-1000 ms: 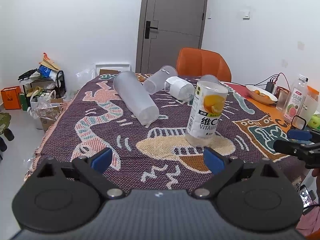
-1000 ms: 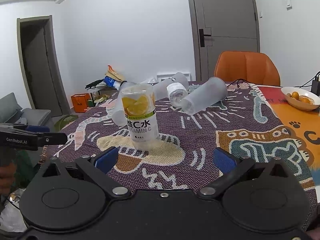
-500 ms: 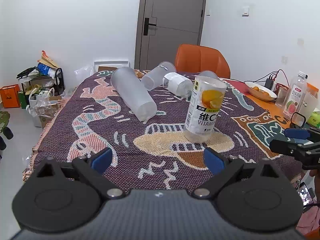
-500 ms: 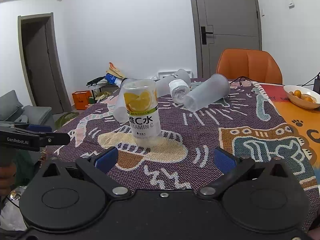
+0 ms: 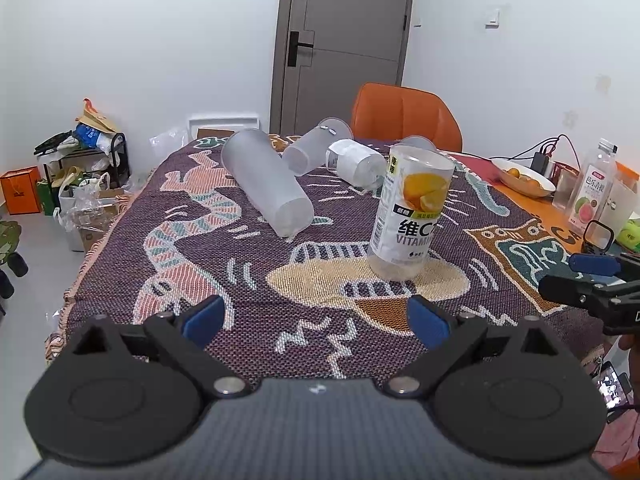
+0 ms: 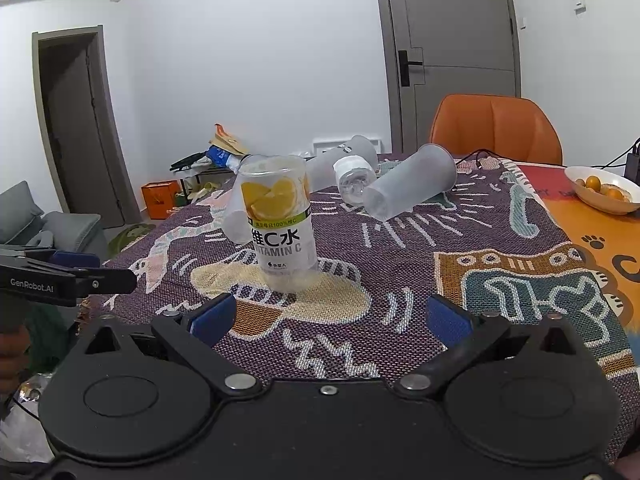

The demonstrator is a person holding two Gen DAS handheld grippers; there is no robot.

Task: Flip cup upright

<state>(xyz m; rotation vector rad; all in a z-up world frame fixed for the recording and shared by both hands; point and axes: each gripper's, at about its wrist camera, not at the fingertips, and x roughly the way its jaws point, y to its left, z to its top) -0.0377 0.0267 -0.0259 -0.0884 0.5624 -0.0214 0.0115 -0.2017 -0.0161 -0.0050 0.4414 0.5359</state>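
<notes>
Five Cups on the Patterned Cloth, Both Grippers Wide and Empty

Five clear plastic cups sit on the woven tablecloth (image 5: 208, 264). One is the labelled cup (image 5: 410, 216), printed with lemon slices and the words VITAMIN C; it stands on the cloth, on a pale yellow patch of the pattern, with its narrower end down as far as the views show. The right wrist view shows the same labelled cup (image 6: 280, 220) just ahead and a little to the left.

The other four lie on their sides farther back. A long frosted cup (image 5: 266, 186) lies to the left of the labelled one, its flat end toward the camera. Behind it lie a shorter frosted cup (image 5: 314, 148) and a cup with a white band (image 5: 356, 162), close together. A fourth frosted cup (image 6: 412, 186) shows plainly from the right wrist, lying to the right of the banded one.

One orange chair (image 5: 406, 120) stands at the far end of the table. One white bowl of oranges (image 6: 602, 188) and one juice bottle (image 5: 592, 194) sit on the orange part of the table.

The left gripper (image 5: 316, 320) has its blue-padded fingers (image 5: 202, 320) spread wide, holding and touching nothing. The right gripper (image 6: 330, 320) is likewise spread wide, its fingers (image 6: 212, 316) bare, near the labelled cup but apart from it.
</notes>
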